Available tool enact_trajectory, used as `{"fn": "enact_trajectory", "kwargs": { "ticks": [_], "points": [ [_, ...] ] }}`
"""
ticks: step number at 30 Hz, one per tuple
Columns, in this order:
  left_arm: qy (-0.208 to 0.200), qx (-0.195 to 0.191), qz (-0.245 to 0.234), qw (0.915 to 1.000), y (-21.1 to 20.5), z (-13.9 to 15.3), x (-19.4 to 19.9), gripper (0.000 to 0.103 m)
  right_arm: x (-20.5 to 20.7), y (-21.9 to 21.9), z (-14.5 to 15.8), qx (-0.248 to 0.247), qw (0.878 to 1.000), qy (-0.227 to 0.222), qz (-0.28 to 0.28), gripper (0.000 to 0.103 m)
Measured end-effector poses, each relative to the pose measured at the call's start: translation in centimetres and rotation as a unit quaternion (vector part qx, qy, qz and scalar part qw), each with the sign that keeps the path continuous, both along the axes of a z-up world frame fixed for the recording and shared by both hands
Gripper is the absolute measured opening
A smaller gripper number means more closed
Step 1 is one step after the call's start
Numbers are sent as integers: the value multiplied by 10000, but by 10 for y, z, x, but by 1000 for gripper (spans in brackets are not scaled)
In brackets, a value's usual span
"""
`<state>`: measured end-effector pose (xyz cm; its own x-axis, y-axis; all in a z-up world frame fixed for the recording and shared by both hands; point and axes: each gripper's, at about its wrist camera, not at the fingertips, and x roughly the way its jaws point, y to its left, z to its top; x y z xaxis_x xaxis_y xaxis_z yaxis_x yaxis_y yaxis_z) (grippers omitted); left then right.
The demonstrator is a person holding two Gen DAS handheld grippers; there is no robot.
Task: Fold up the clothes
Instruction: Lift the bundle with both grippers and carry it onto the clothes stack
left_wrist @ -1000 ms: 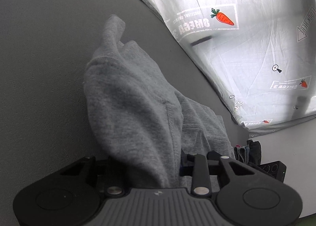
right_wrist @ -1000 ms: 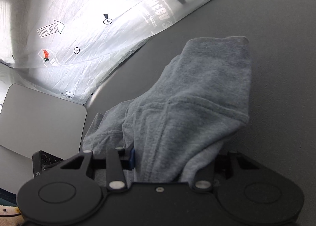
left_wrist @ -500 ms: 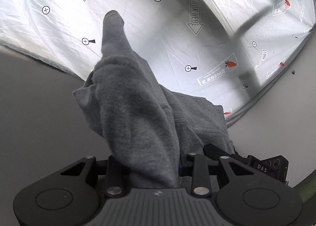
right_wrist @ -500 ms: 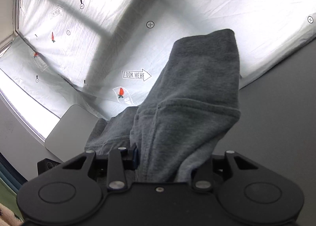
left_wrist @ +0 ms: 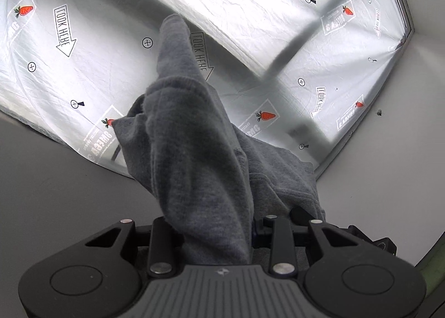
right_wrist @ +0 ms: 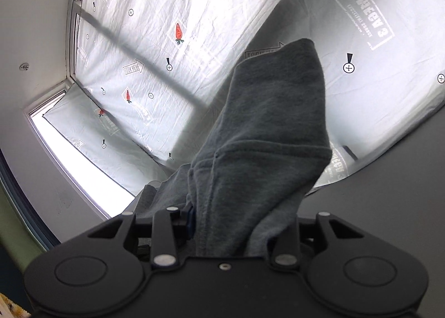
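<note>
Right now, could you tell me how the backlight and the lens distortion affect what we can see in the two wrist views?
Left wrist view: the printed sheet over the window glows bright, the grey garment reads mid-grey with visible knit, and the fisheye bows the window frame. Right wrist view: an uncovered strip of window blows out white, the garment turns darker against the backlight, and straight edges curve.

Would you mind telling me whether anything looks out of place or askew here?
Nothing looks damaged or spilled. The grey knitted garment is bunched and twisted rather than flat, draped over both the left claw and the right claw, in front of the white carrot-printed sheet.
</note>
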<state>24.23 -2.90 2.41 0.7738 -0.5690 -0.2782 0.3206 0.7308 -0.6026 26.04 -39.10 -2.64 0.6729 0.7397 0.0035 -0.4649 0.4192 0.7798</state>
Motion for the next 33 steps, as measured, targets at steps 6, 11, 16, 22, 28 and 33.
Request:
{"fn": "enact_trajectory", "kwargs": {
  "ticks": [6,11,16,22,28,33],
  "points": [
    [-87,-193,-514,9985,-25,-1,5,36,-41,-28,15,-141,9980,-30,-608,39],
    [-38,-410,-1088,9932,-64,-8,17,36,-71,-69,26,-305,9927,86,-1162,39],
    [-23,-496,-1509,9873,-134,-11,28,35,-94,-134,31,-408,9868,-64,-1568,39],
    [-169,-450,-1686,9845,-249,-18,38,35,-93,-249,18,-191,9834,-327,-1772,39],
    [-280,-770,-1535,9847,-384,-33,47,36,-71,-388,26,-418,9832,-514,-1701,39],
    [-193,-713,-1481,9862,-475,-34,78,36,-31,-475,36,-645,9827,-397,-1691,39]
  ]
}}
